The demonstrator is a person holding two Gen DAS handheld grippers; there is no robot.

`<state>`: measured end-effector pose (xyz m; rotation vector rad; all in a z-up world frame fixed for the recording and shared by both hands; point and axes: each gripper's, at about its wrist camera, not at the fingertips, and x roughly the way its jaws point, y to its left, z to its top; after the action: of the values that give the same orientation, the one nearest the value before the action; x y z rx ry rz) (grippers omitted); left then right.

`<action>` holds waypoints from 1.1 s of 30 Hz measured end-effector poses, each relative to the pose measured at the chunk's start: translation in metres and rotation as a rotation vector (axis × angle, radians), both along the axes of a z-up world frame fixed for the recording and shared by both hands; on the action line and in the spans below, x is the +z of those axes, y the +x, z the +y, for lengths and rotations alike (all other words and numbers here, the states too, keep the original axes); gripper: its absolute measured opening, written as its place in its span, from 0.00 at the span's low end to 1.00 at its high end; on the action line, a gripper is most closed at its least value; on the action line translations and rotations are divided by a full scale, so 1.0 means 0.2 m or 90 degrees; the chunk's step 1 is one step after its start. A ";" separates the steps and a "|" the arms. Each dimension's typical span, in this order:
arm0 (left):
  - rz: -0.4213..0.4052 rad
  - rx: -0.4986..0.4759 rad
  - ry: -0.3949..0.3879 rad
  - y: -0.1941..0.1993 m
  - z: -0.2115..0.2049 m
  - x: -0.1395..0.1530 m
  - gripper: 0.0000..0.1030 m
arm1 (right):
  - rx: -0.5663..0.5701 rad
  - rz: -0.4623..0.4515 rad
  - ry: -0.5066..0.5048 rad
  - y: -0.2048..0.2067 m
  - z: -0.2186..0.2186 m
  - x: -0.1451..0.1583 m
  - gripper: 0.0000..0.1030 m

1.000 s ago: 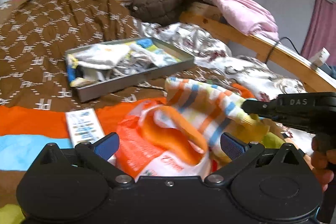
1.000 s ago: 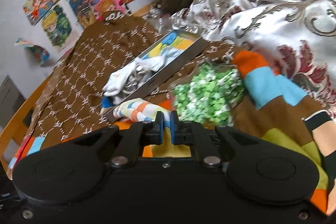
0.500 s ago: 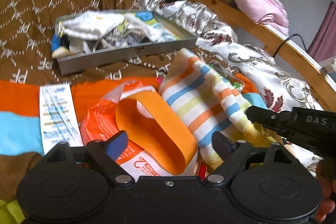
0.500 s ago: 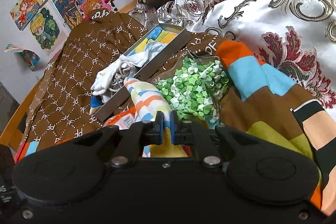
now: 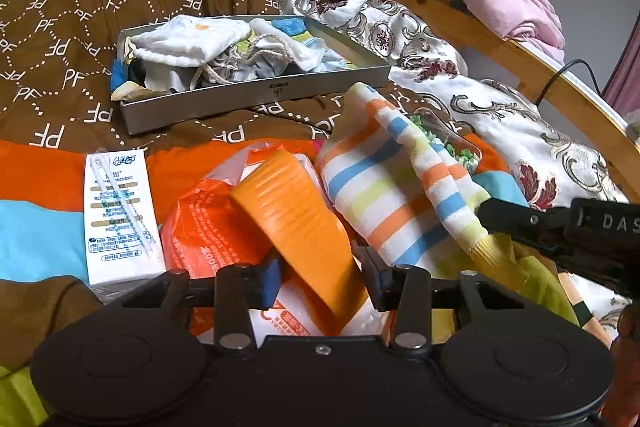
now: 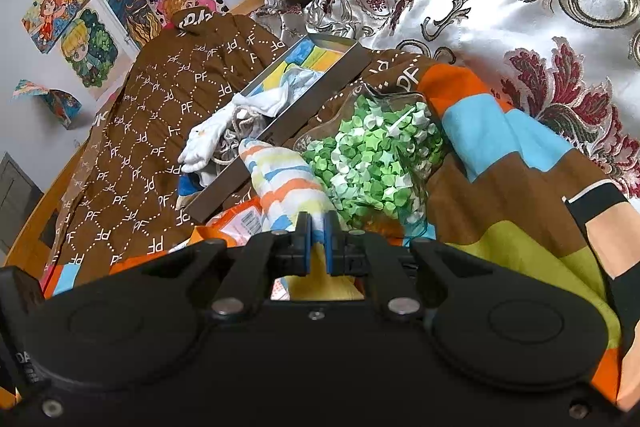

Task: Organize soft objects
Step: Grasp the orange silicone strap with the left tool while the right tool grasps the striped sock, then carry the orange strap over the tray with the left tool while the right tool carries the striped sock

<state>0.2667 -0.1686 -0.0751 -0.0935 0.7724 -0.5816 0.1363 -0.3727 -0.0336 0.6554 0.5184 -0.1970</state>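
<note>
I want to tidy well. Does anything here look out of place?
Yes. A white carton and a jar of green paper stars lie on the bed among soft things; both look hard.

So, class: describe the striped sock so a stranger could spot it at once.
Start at the grey tray on the brown quilt. Just in front lies the striped sock, draped over an orange bag, its yellow cuff pinched by the right hand-held gripper. Only it has orange, blue and yellow-green bands.
</note>
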 end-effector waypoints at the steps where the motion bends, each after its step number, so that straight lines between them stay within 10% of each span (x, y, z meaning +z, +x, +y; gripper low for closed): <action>1: 0.001 -0.001 0.001 -0.01 0.01 0.00 0.46 | 0.001 0.000 0.001 0.00 0.00 0.00 0.02; 14: 0.012 -0.009 0.009 -0.10 0.12 0.00 0.34 | 0.023 0.010 -0.002 0.03 0.00 -0.01 0.02; 33: -0.235 -0.127 0.253 -0.30 0.08 0.35 0.23 | 0.070 -0.037 -0.121 0.02 0.13 0.12 0.01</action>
<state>0.2059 -0.1524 -0.0060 0.4509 0.5259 -0.6012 0.1401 -0.3464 -0.0095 0.4446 0.4723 -0.1215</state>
